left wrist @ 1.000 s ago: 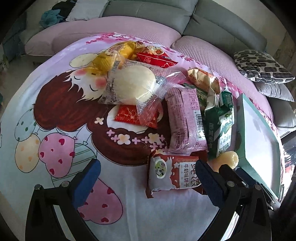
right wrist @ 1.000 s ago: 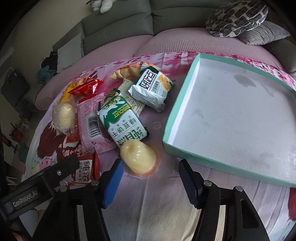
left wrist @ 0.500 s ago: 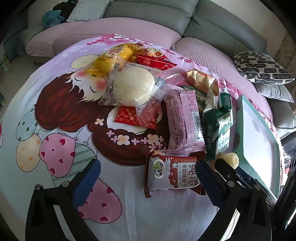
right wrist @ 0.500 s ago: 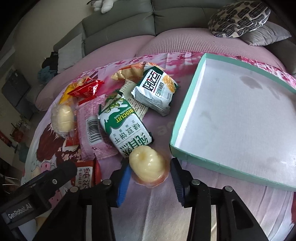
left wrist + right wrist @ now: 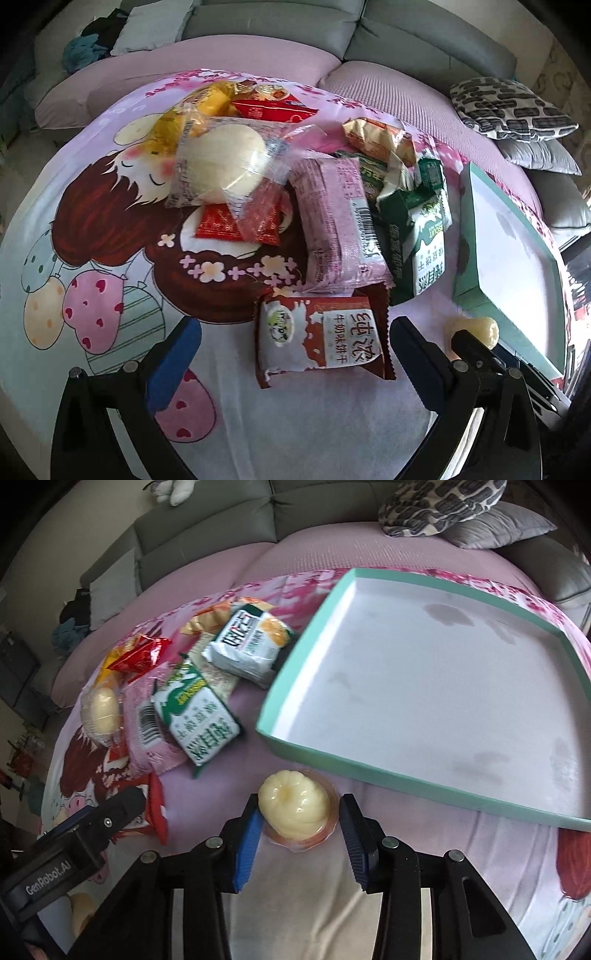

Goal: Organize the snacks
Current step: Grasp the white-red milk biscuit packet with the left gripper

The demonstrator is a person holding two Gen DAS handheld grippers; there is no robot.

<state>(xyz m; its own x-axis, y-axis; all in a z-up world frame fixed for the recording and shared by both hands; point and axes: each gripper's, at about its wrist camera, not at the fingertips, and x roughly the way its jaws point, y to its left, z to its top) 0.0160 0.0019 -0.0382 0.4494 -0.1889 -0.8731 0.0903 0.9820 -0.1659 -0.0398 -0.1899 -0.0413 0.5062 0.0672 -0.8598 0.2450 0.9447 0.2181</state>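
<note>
Gripping the pudding cup [image 5: 297, 808] between the right gripper [image 5: 299, 821] fingers, clamped at its sides just outside the near wall of the teal tray [image 5: 399, 782], probably to drop it in. Hovering over the biscuit packet [image 5: 319, 338], left gripper [image 5: 293, 354] fingers spread wide, nothing held.

In the left wrist view the jelly cup [image 5: 476, 328] is half hidden behind a black gripper finger, and the green tray [image 5: 476, 258] runs out of frame at its far right corner. The green biscuit pack [image 5: 424, 236] covers most of a packet beneath it. In the right wrist view the red milk-biscuit pack [image 5: 157, 808] is largely masked by the left gripper's body [image 5: 74, 845]; its print cannot be read.
</note>
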